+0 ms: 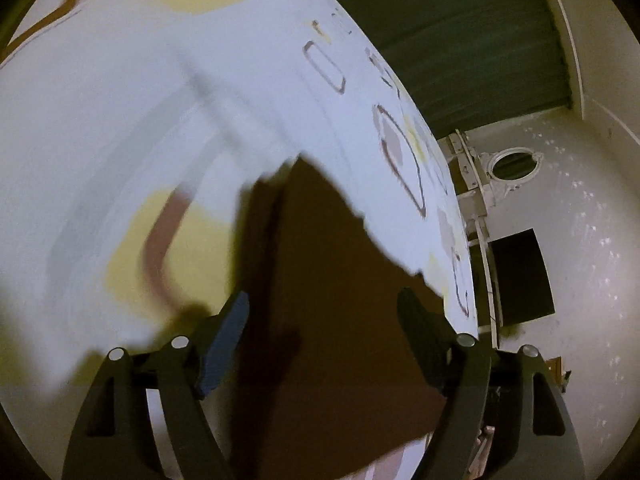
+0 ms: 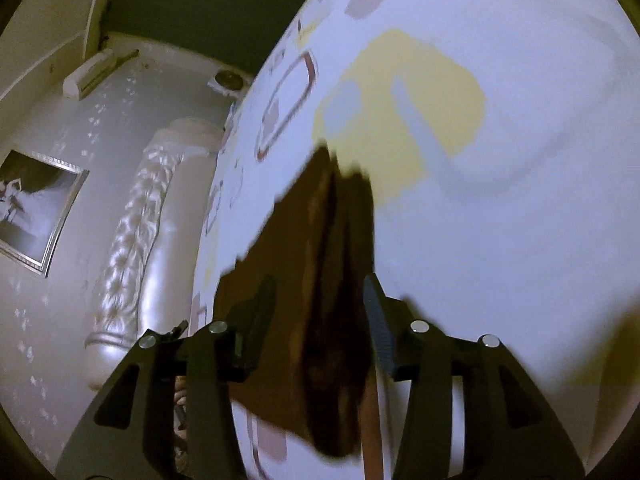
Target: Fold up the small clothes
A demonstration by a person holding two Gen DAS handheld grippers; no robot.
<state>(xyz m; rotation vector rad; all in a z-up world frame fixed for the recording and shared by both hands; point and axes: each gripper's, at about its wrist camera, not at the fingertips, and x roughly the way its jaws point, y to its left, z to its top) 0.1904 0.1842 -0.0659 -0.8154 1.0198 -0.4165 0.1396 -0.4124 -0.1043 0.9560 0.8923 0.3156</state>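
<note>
The bed [image 1: 140, 120], covered with a white sheet printed in yellow patches and brown outlines, fills most of both views and lies ahead of and under both tools. It is used as the place for folding, probably because it is wide and soft. Its padded headboard [image 2: 132, 240] is seen to the left of the right hand-held gripper [image 2: 316, 312], with a framed picture [image 2: 36, 212] on the wall further left.

The brown cloth [image 1: 320, 280] is laid flat on the sheet, directly in front of the left hand-held gripper [image 1: 324, 316] and reaching down between its fingers. In the right wrist view the same cloth shows a raised, darker ridge along its middle, which is judged to be a fold or a doubled layer.

Both tools are spread. The left one is wide apart; the right one is less wide. The cloth is seen between the fingers of each, but no pad is pressed on it, so it is judged to be released and left to rest. The pictures are blurred, so finer contact cannot be told.
</note>
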